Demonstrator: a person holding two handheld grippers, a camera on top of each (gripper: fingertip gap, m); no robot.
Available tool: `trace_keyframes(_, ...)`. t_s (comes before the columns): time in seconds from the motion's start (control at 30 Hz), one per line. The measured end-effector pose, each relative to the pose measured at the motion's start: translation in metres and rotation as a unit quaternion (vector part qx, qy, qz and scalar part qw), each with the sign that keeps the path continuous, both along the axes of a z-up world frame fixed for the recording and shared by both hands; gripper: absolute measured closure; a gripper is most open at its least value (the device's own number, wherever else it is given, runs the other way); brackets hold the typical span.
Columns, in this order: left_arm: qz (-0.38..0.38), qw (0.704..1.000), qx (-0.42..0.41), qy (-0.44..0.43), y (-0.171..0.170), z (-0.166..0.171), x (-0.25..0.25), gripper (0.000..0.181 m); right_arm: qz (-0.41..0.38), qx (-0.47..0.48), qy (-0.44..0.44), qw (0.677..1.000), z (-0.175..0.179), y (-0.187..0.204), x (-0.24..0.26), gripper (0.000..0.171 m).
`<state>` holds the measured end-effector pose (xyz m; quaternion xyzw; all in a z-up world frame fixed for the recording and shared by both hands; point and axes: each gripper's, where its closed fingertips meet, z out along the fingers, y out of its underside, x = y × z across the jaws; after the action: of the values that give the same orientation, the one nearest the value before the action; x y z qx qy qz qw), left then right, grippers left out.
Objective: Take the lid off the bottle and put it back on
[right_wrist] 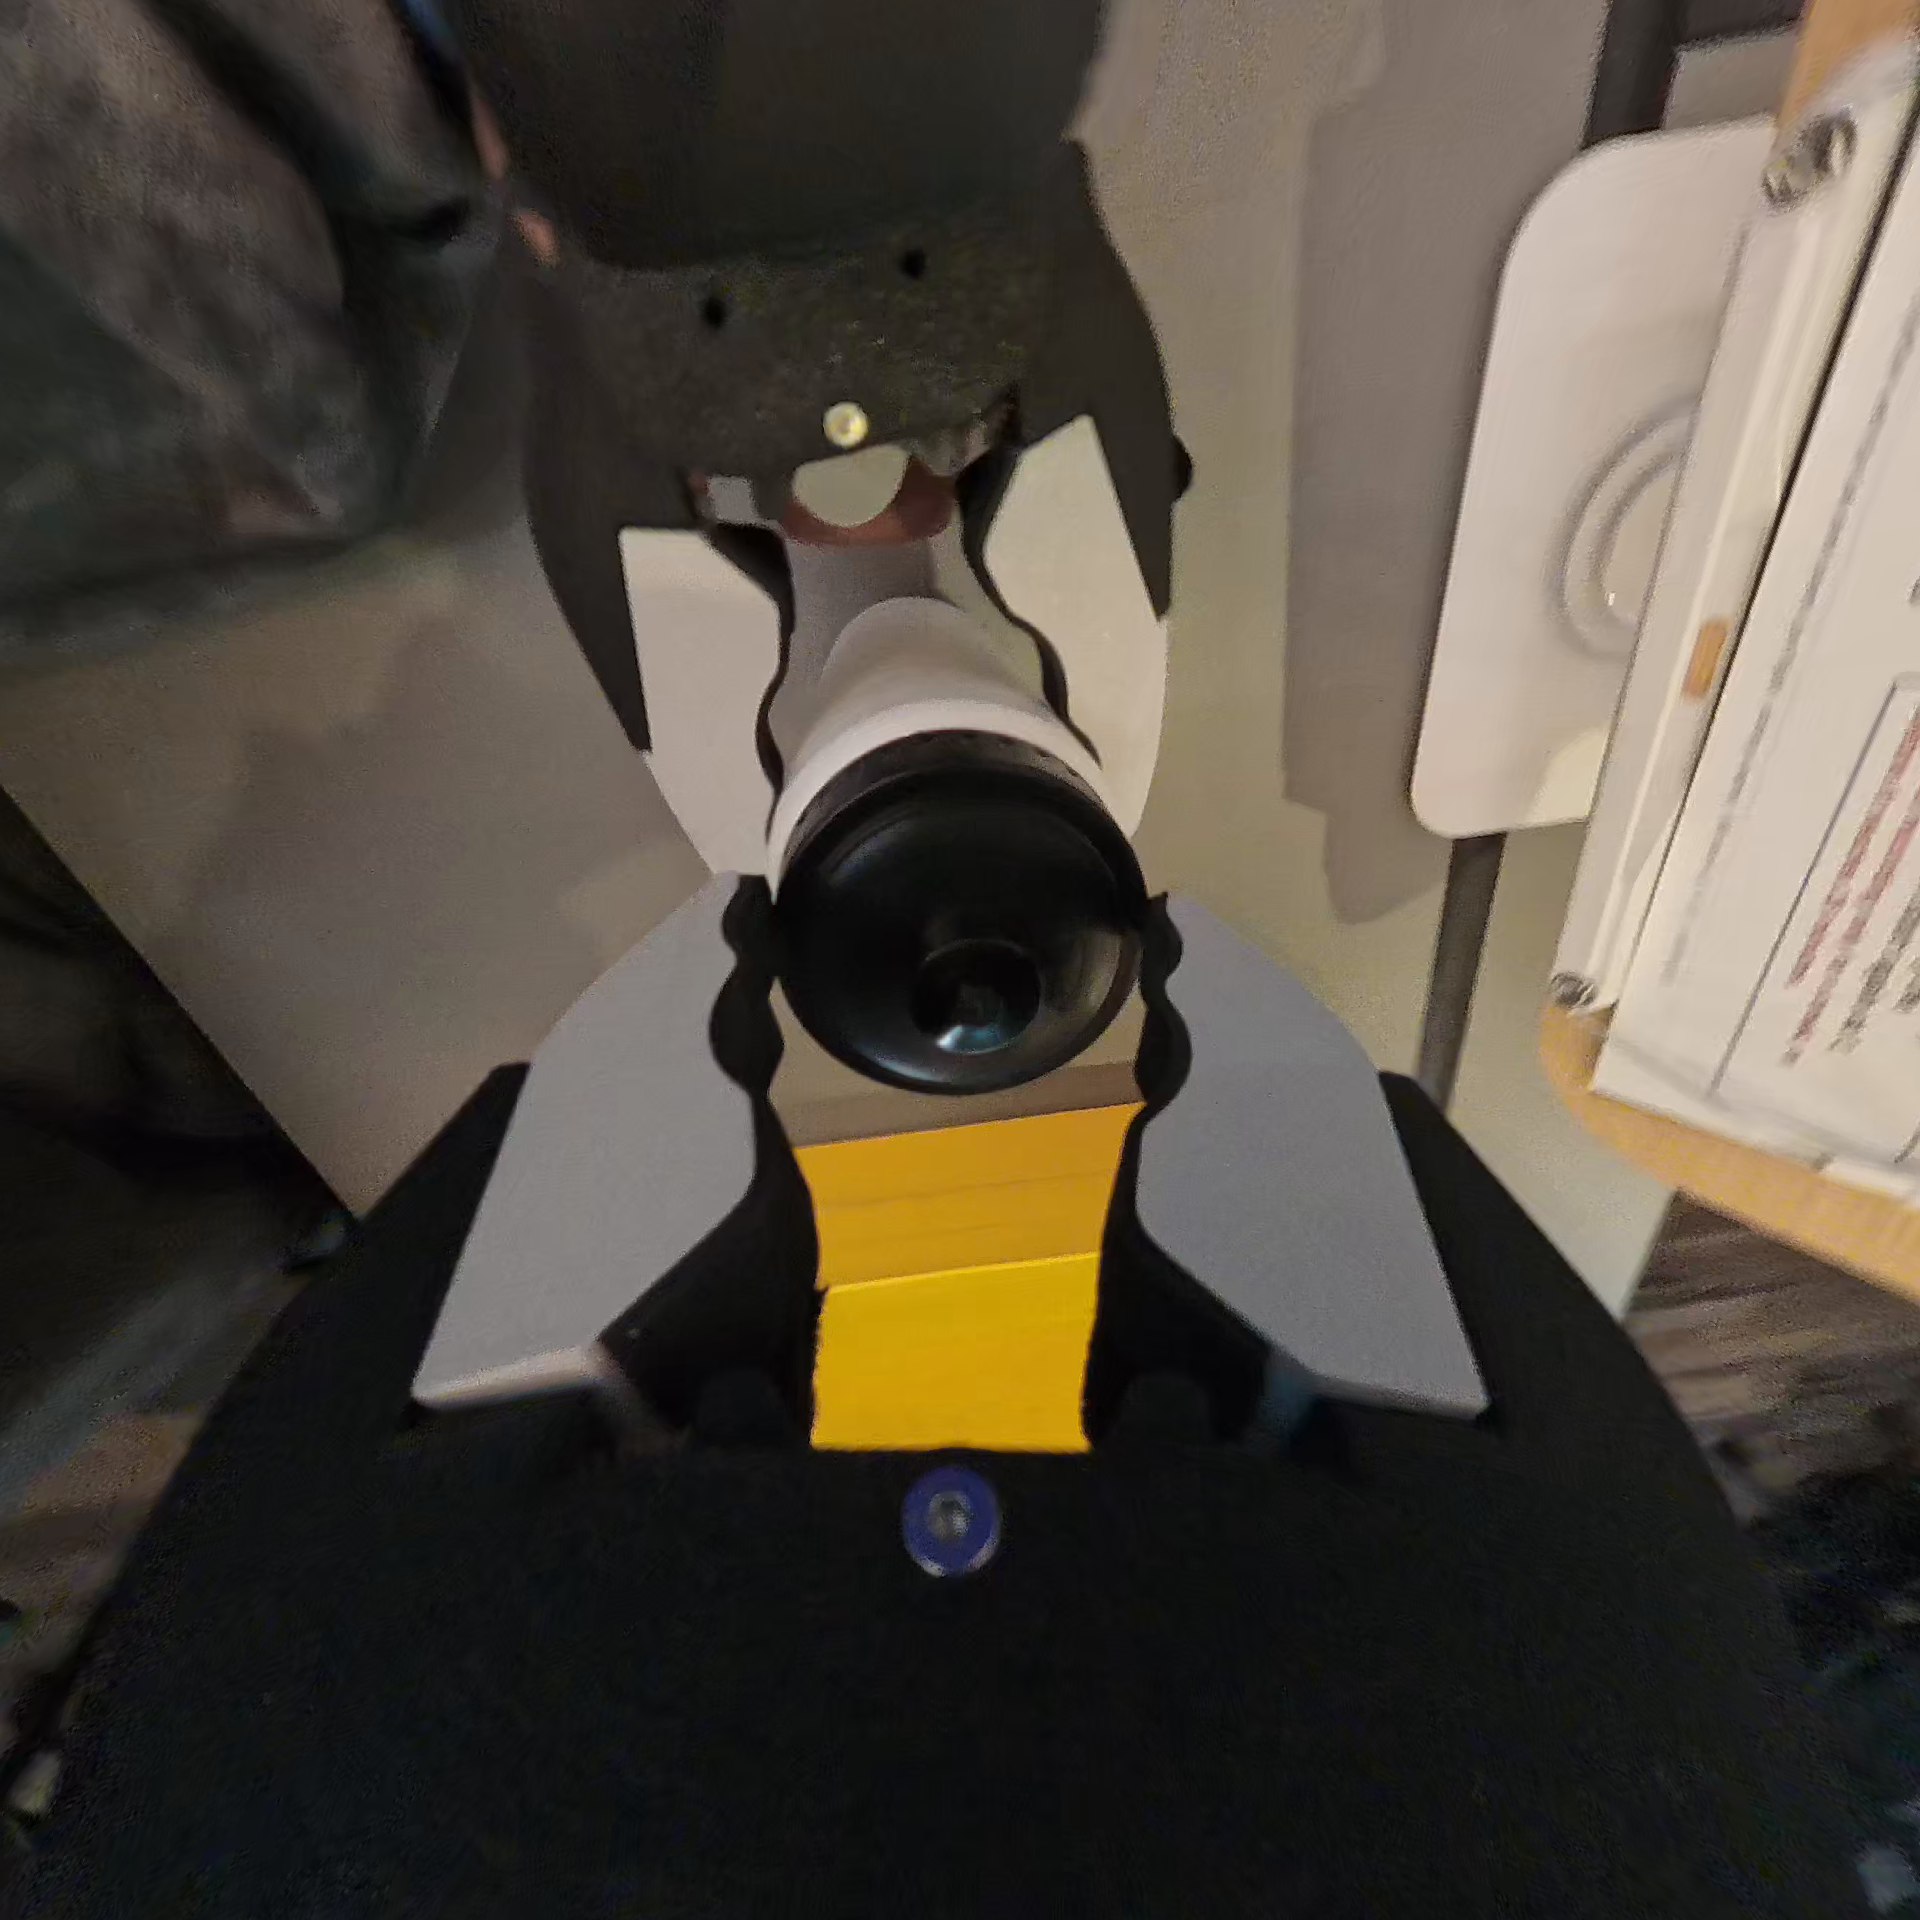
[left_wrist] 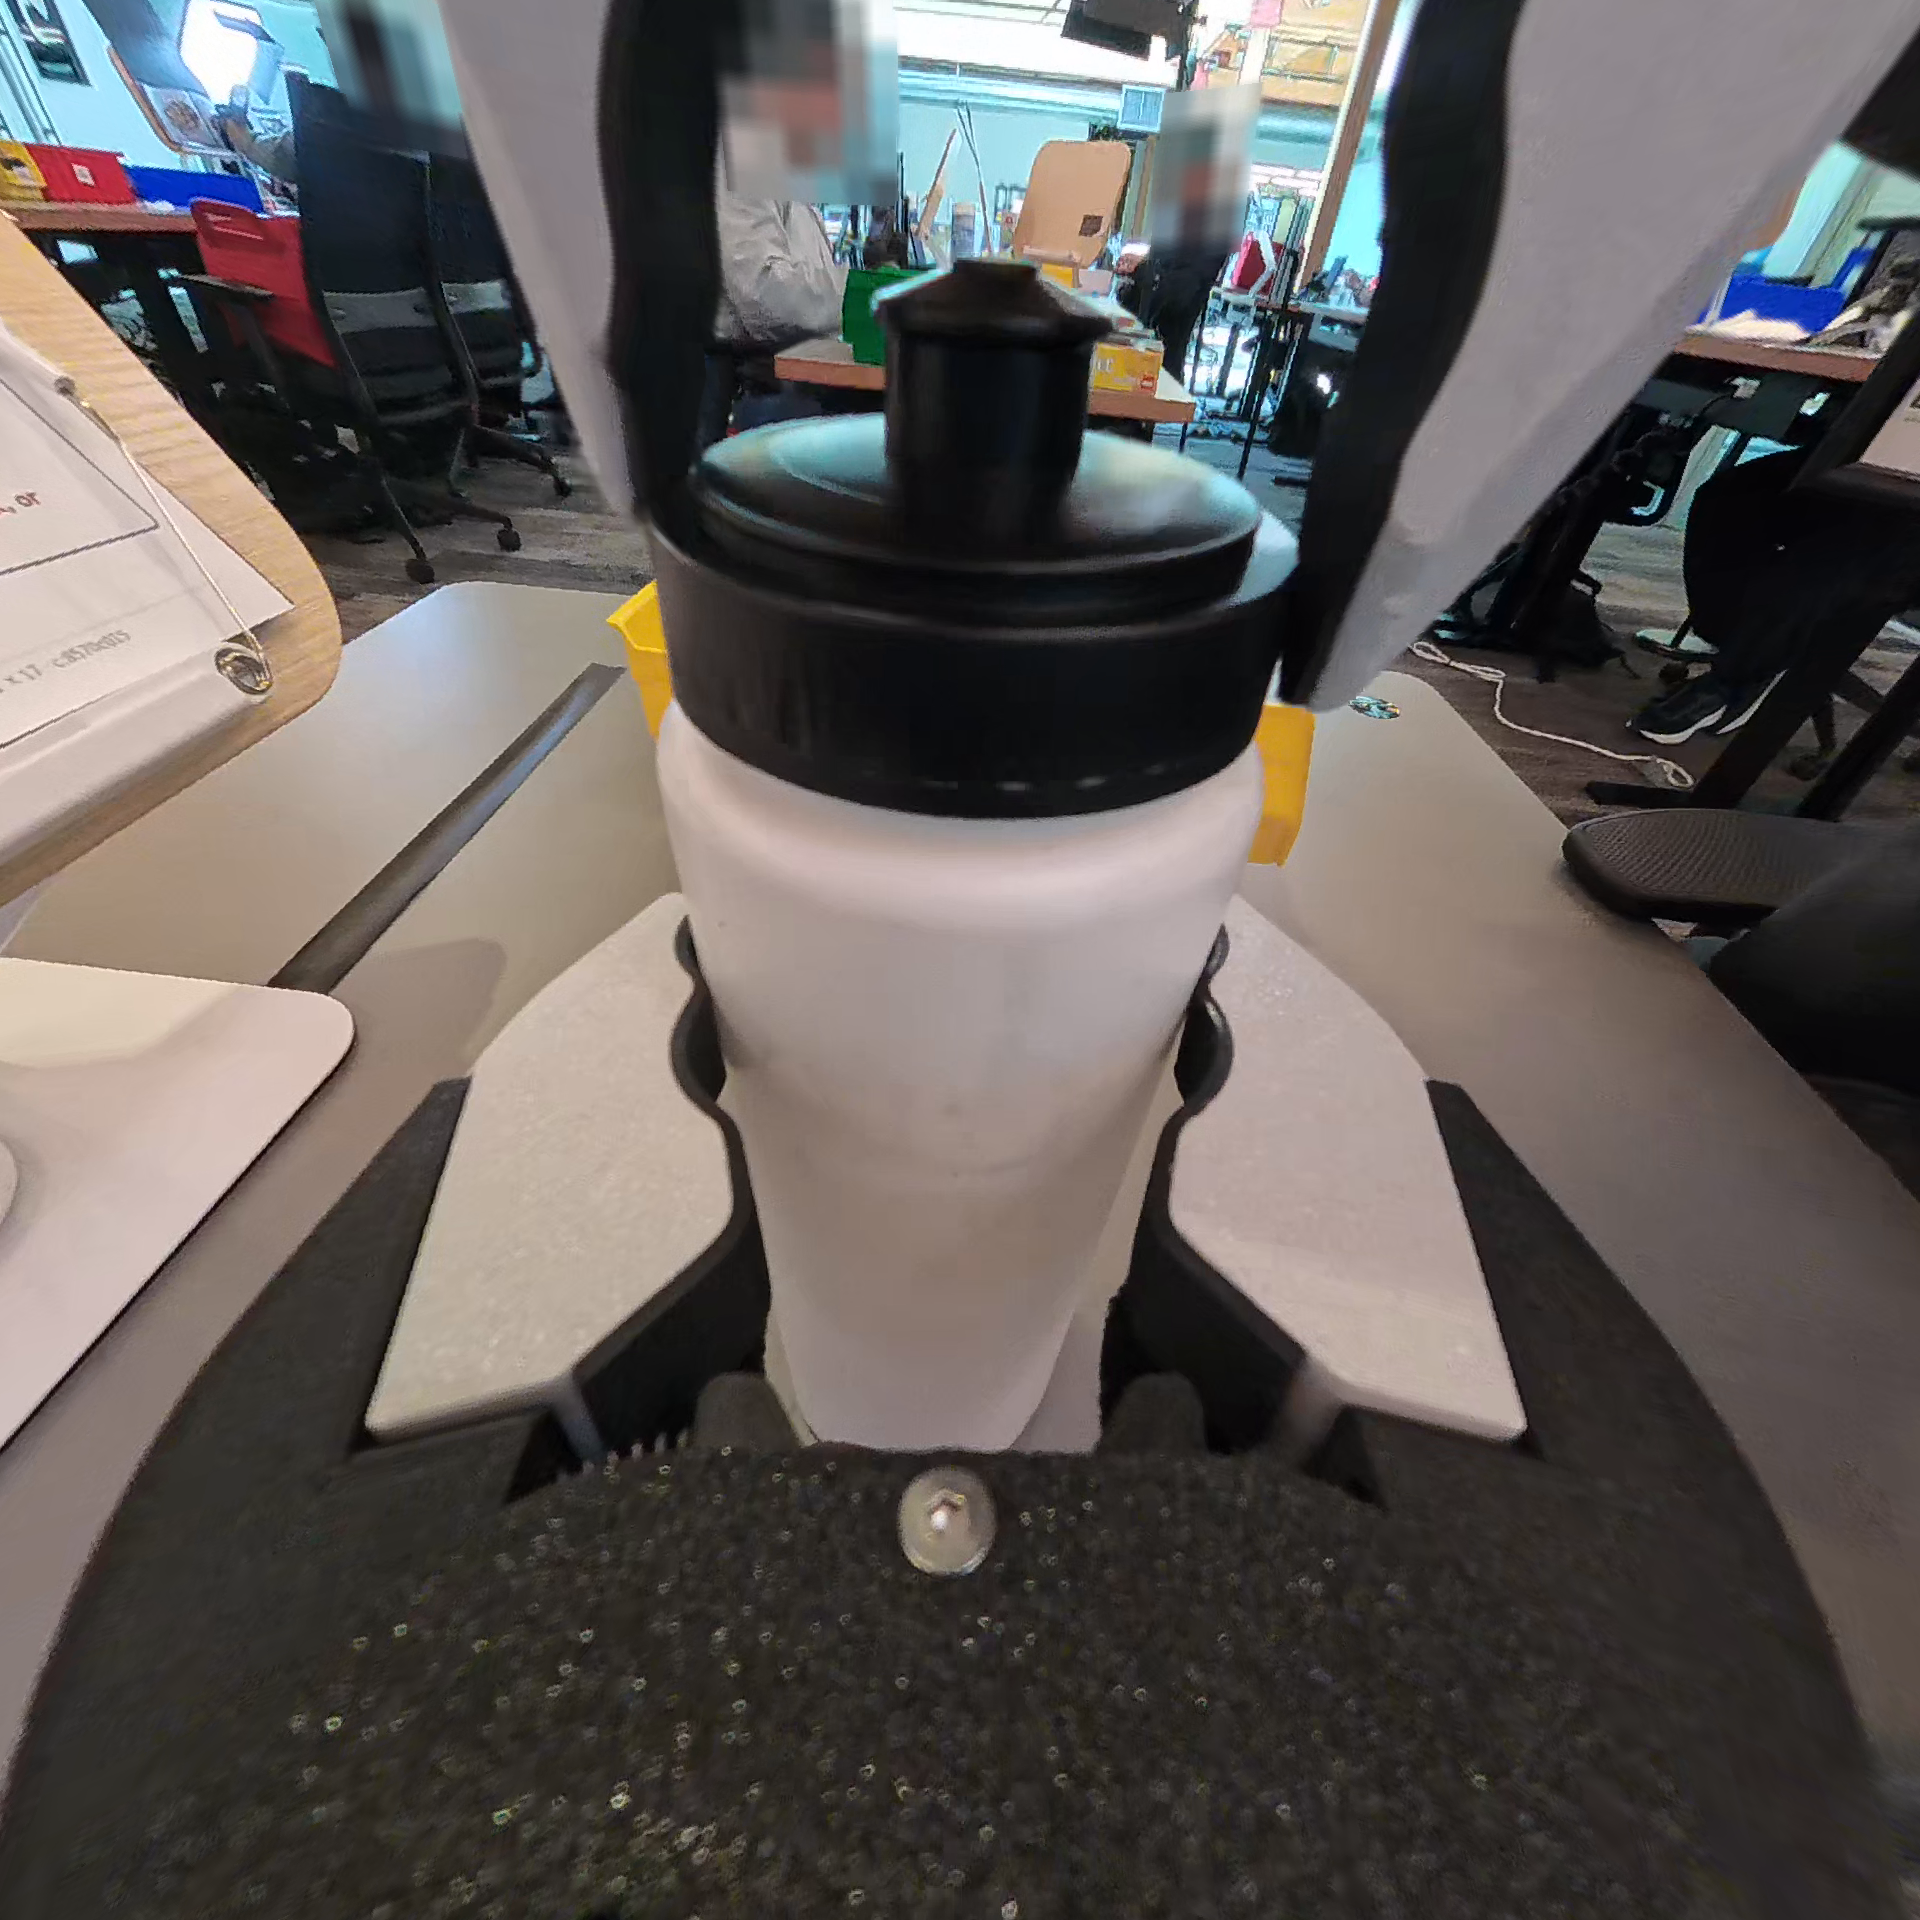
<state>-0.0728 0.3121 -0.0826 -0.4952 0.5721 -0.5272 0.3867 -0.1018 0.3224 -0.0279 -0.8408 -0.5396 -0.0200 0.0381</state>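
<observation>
Bottle in left tongs, lid in right tongs, yellow bin behind.

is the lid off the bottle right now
No, the black lid sits on top of the white bottle, covering its mouth, with the right gripper closed around its rim.

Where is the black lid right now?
The black lid sits on top of the white bottle, which the left gripper holds. In the right wrist view, the right gripper straddles it from above.
</observation>
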Motion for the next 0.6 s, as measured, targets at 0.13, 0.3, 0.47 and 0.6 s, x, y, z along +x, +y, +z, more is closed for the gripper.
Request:
trace_keyframes(0.13,0.001,1.0,0.008,0.004,-0.002,-0.001,0.002,0.095,-0.146,0.012,0.006,0.989,0.0,-0.003,0.003,0.103)
trace_keyframes(0.3,0.002,1.0,0.0,-0.008,-0.001,0.0,0.001,0.095,-0.265,0.032,0.01,0.964,-0.001,-0.001,0.002,0.104)
trace_keyframes(0.47,-0.004,1.0,-0.002,-0.018,-0.003,0.001,0.002,0.094,-0.236,0.006,-0.002,0.972,0.0,-0.002,0.004,0.103)
trace_keyframes(0.6,-0.005,1.0,-0.008,-0.02,-0.002,0.001,0.0,0.094,-0.092,0.024,-0.005,0.995,0.015,0.004,0.007,0.062)
